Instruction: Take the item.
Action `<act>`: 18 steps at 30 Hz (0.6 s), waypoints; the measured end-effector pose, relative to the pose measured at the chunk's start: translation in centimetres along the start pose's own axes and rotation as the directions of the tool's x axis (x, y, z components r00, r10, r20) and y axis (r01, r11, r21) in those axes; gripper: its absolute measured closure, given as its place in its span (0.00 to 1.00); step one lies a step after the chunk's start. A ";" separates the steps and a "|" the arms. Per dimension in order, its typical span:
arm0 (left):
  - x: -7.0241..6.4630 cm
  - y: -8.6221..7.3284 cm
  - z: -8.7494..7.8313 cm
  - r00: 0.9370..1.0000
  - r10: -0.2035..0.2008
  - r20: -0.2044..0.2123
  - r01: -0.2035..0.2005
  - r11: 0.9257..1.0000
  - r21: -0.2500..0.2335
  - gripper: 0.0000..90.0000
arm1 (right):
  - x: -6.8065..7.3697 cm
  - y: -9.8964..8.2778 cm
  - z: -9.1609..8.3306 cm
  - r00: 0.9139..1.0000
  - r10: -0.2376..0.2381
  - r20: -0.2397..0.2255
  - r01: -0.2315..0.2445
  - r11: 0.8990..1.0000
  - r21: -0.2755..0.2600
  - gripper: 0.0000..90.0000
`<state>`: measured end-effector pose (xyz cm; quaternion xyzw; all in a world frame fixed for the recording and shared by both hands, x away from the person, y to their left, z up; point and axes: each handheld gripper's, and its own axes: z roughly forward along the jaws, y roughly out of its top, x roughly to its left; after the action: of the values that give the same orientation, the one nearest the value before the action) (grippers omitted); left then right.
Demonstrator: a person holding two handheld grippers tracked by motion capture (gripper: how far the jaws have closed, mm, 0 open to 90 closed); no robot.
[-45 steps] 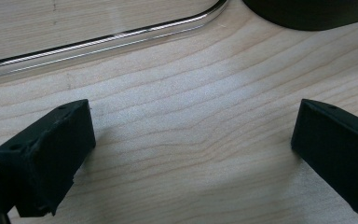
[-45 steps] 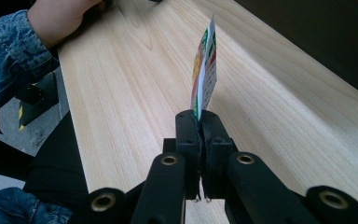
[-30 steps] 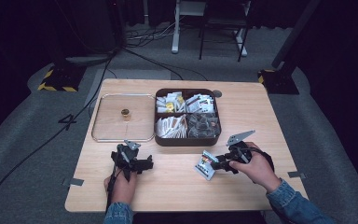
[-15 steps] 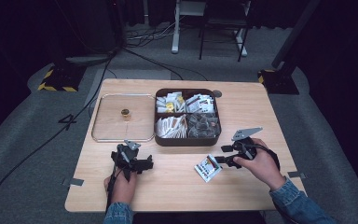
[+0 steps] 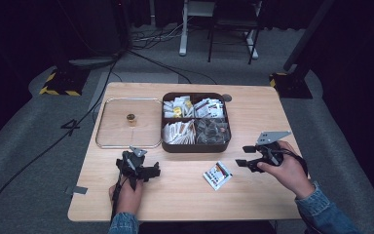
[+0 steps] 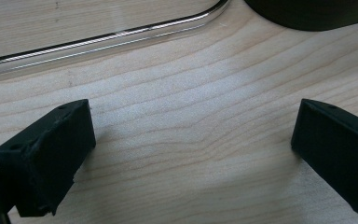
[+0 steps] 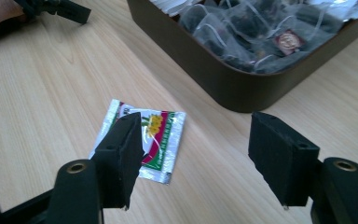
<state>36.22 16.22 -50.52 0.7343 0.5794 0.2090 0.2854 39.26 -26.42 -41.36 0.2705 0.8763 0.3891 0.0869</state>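
On the pale wood-grain desk [image 5: 185,204] sit a dark, round-cornered compartment box [image 5: 196,146] heaped with tea sachets and, just beside it, its clear lid [image 5: 112,127] with a small gold knob. One glossy foil sachet [image 5: 217,175], printed red, green and yellow, lies flat near the box, so sorting seems barely begun. The right gripper [image 5: 244,155] and left gripper [image 5: 151,171] both stand apart, empty.

Right gripper [image 7: 196,154] jaws spread, empty. Foil sachet [image 7: 142,140] flat on table [image 7: 37,93], centre frame. Dark tray [image 7: 242,88] upper right, apparently holding tea bags [image 7: 242,28].
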 end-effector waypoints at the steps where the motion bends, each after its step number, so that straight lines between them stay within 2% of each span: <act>1: 0.0 0.0 0.0 1.000 -0.003 0.000 0.003 1.000 -0.001 0.00 | -0.2 -0.2 -0.2 1.000 -0.006 0.007 0.006 1.000 -0.004 0.40; 6: 0.0 0.0 0.0 1.000 -0.002 0.000 0.002 1.000 -0.001 0.00 | -1.5 -1.0 -1.0 0.999 -0.018 0.031 0.019 1.000 -0.011 0.39; 7: 0.0 0.1 0.0 1.000 0.002 0.000 -0.002 1.000 0.001 0.00 | -2.1 -1.6 -1.2 0.999 -0.005 0.043 0.006 1.000 -0.016 0.37; 9: 0.0 0.1 0.0 1.000 0.002 0.000 -0.002 1.000 0.000 0.00 | -2.3 -1.8 -1.3 0.999 -0.002 0.046 0.003 1.000 -0.016 0.37; 10: 0.0 0.1 0.0 1.000 0.002 0.000 -0.002 1.000 0.000 0.00 | -2.8 -2.4 -1.4 0.998 0.014 0.055 -0.013 1.000 -0.018 0.37; 15: 0.0 0.1 0.1 1.000 -0.001 0.001 0.001 1.000 0.001 0.00 | -3.4 -3.4 -1.3 0.997 0.038 0.060 -0.036 0.999 -0.029 0.37; 18: 0.0 0.1 0.1 1.000 0.000 0.001 0.000 1.000 0.000 0.00 | -4.0 -4.6 -1.0 0.996 0.059 0.072 -0.057 0.998 -0.027 0.37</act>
<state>36.36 16.17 -50.51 0.7344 0.5792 0.2086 0.2856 40.41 -31.78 -44.26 0.3089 0.8594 0.3921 0.1109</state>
